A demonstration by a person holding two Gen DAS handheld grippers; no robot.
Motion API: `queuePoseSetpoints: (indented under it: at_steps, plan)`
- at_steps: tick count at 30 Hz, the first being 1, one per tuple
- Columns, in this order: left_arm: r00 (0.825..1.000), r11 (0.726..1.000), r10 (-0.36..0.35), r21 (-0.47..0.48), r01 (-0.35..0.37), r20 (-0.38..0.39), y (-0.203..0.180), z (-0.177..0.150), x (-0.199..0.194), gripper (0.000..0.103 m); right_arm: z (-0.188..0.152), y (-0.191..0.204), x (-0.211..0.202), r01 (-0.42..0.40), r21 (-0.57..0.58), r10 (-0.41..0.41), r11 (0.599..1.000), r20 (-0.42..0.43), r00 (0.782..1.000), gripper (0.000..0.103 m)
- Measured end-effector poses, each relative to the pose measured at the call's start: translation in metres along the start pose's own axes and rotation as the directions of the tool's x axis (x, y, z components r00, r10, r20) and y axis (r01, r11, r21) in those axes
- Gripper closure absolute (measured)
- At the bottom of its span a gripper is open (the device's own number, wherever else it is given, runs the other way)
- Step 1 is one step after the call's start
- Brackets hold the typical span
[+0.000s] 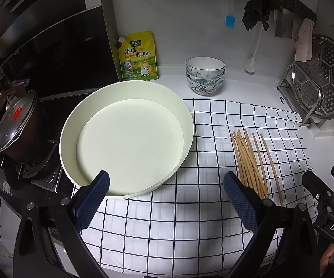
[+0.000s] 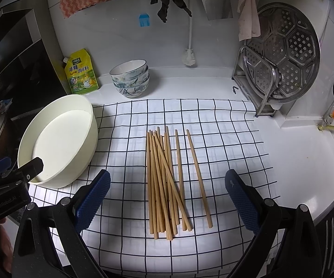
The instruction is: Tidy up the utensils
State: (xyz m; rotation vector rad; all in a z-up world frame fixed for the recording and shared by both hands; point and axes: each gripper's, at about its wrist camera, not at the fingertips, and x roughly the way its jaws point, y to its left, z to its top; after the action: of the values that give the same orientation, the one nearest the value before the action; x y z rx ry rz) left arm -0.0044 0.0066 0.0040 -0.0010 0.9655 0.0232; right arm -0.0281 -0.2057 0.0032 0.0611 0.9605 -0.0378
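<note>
Left wrist view: the left gripper [image 1: 166,205] hovers low over the checked cloth [image 1: 190,227], its blue pads spread wide with nothing between them. The near rim of the empty cream basin [image 1: 74,125] sits just ahead of the left-hand pad. The wooden chopsticks [image 1: 250,162] lie to the right, partly hidden behind the right-hand pad, pointing away from the camera. The right gripper shows as black hardware at the frame's right edge.

Right wrist view: the right gripper [image 2: 167,200] faces the chopsticks [image 2: 164,180] squarely. The bundle lies between and just ahead of its parted, empty pads, long axis running along the line of the fingers, thick ends nearest the camera. Most sticks overlap in a loose sheaf; two lie slightly apart on the right. The basin [image 2: 92,125] stands well to the left on the cloth [image 2: 225,139], with the left gripper [image 2: 16,173] beside its near rim.

By this layout the right hand is the nearer one to the sticks. Since the jaws close across the bundle's length, a straight descent looks enough to gather it.
</note>
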Motion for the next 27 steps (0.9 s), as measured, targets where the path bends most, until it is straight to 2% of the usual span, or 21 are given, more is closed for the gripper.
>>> queuePoseSetpoints:
  at_steps: [27]
  plan:
    - [1.0, 1.0, 0.006, -0.002, -0.006, 0.003, -0.0032, -0.0054, -0.0025, 0.006, -0.0002, 0.0033, -0.0029, -0.009, -0.004, 0.009, 1.0, 0.0, 1.0, 0.008]
